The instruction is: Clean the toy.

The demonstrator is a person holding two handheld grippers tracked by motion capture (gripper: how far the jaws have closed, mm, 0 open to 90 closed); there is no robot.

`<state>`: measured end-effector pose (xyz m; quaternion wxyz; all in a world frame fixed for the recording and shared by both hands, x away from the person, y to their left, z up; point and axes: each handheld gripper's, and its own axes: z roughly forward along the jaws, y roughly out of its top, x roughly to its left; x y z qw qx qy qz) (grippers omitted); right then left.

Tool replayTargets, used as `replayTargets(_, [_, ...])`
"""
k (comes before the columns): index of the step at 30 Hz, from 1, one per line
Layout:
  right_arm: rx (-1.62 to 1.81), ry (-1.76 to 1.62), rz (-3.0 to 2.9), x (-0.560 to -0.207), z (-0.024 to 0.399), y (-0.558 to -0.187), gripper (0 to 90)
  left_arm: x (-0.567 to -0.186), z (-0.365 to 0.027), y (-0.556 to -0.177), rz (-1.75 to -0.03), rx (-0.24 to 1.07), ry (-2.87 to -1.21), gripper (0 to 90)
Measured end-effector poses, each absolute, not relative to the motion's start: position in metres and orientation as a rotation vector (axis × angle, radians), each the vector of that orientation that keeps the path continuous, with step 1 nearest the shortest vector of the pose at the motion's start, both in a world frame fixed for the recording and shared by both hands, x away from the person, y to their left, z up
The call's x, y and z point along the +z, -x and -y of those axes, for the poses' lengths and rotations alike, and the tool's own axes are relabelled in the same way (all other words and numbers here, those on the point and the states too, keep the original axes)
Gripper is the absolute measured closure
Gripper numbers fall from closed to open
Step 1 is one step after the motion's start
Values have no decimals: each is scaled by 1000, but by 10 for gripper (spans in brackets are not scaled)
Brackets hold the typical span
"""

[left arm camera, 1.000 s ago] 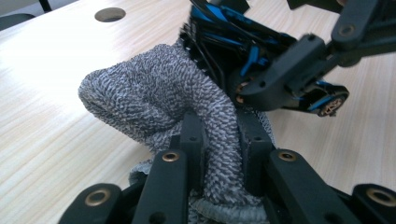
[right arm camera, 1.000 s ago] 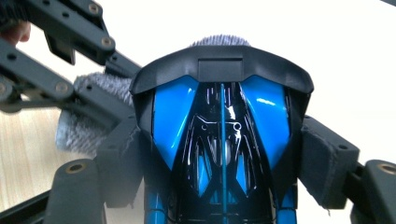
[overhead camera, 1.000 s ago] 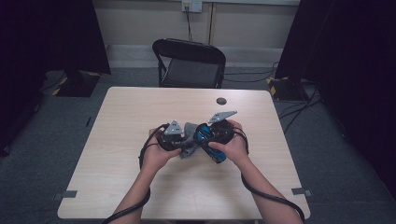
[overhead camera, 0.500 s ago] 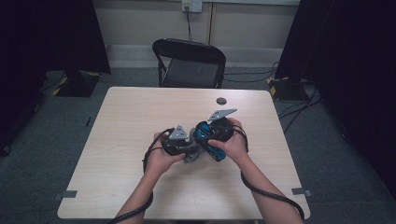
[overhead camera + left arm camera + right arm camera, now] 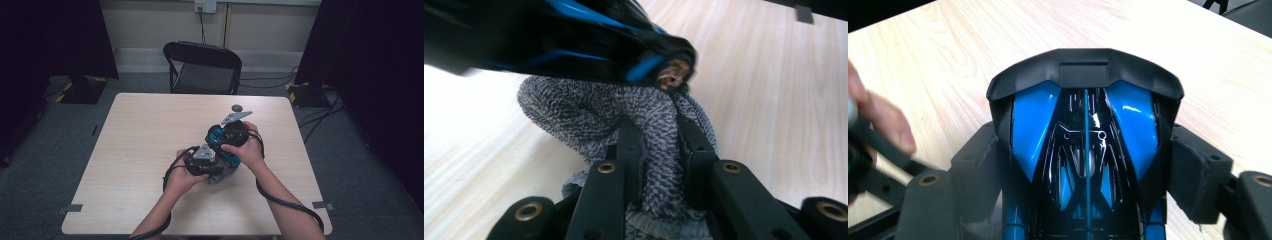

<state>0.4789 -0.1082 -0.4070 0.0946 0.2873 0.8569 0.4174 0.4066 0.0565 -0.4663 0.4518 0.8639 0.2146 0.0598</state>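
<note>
From the high view I see both hands meeting over the middle of the pale wooden table (image 5: 150,140), slightly toward its right half. My right gripper (image 5: 227,142) has its jaws clamped on the flanks of a blue and black toy car (image 5: 1085,150); in the right gripper view the two pads press against the car's sides, with its dark rear wing toward the camera. My left gripper (image 5: 659,155) sits just beside it, jaws drawn narrow and pinching a fold of grey woven cloth (image 5: 589,112). In the left gripper view the cloth bunches up between the black jaws and rises to touch the underside of the car, which hangs right over it, blurred at the top of the frame. From above, the cloth (image 5: 220,175) peeks out under the two grippers, close to the tabletop. A small dark round thing (image 5: 236,107) lies on the table beyond the hands, and a black folding chair (image 5: 202,67) stands behind the far edge
</note>
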Motion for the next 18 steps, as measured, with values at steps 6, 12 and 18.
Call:
replayTargets(6, [1248, -855, -2535, -403, 109, -481, 260, -469, -50, -402, -501, 113, -2143, 754])
replayTargets(12, [1255, -852, -2531, -399, 109, -482, 260, -467, -48, -400, -478, 91, -2153, 753])
replayTargets(18, [1288, -865, -2517, -397, 112, -482, 260, -466, -56, -404, -502, 96, -2155, 754])
